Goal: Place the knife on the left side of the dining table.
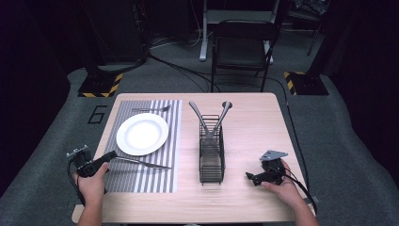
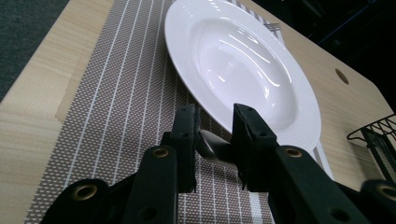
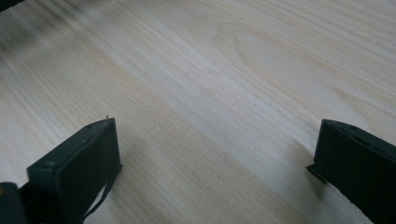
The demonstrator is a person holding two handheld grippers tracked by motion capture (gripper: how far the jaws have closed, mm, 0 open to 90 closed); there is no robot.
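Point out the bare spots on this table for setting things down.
Bare wood lies on the table between the wire caddy and the right gripper, and beyond that gripper. The striped placemat is crowded: plate, fork, knife in the left gripper.

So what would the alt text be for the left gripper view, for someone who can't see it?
Two black jaws of the left gripper are closed on the metal handle of a knife lying on a grey striped placemat. Just beyond sits an empty white plate on a light wooden table.

Black "6" on the grey floor
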